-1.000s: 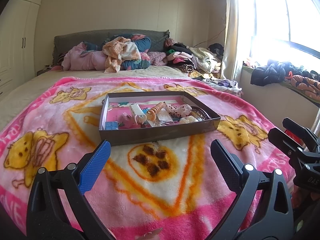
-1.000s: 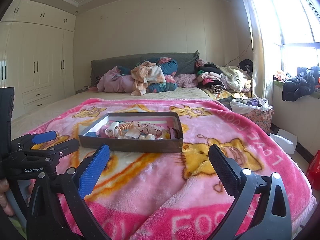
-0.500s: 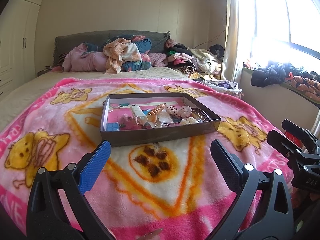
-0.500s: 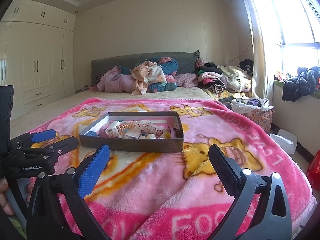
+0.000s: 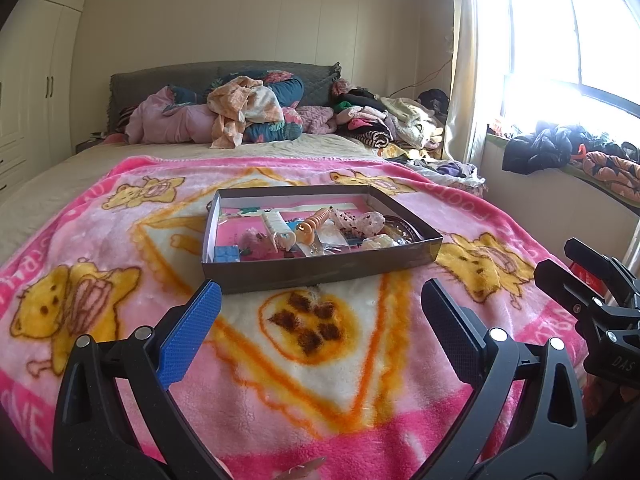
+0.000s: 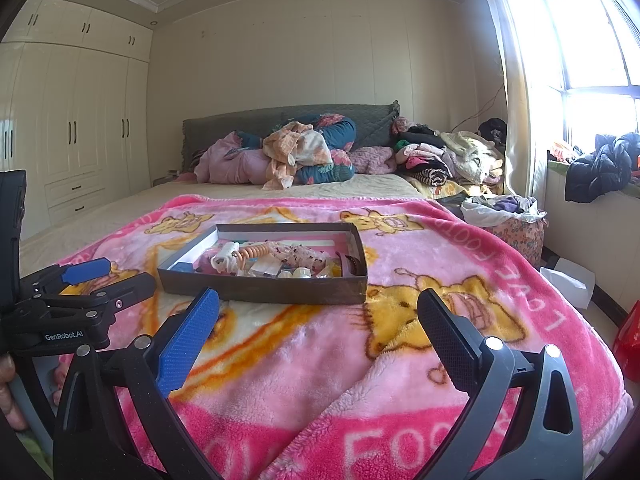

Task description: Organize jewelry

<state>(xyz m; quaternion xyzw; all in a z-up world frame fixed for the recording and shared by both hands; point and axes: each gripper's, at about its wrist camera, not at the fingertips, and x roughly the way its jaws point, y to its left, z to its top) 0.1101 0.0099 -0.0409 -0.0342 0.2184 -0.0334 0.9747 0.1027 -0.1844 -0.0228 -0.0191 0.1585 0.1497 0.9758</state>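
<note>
A shallow dark cardboard box (image 5: 320, 272) (image 6: 264, 290) lies on a pink cartoon blanket (image 5: 120, 240) (image 6: 420, 360) on the bed. It holds mixed jewelry and hair items: an orange spiral tie (image 5: 314, 224) (image 6: 252, 253), a white beaded piece (image 5: 276, 226) (image 6: 224, 258), a speckled scrunchie (image 5: 358, 220) and a small blue piece (image 5: 226, 255). My left gripper (image 5: 320, 328) is open and empty, just short of the box's near wall. My right gripper (image 6: 318, 328) is open and empty, near the box's near right corner. Each gripper shows in the other's view (image 6: 104, 276) (image 5: 568, 264).
Piles of clothes (image 5: 248, 116) (image 6: 304, 152) lie at the headboard. More clothes (image 6: 448, 156) sit at the bed's right side and on the window ledge (image 5: 560, 148). A wardrobe (image 6: 80, 120) stands on the left. A laundry basket (image 6: 512, 220) is on the floor to the right.
Both grippers have drifted only slightly; the box sits almost unchanged in both views. Both stay open and empty.
</note>
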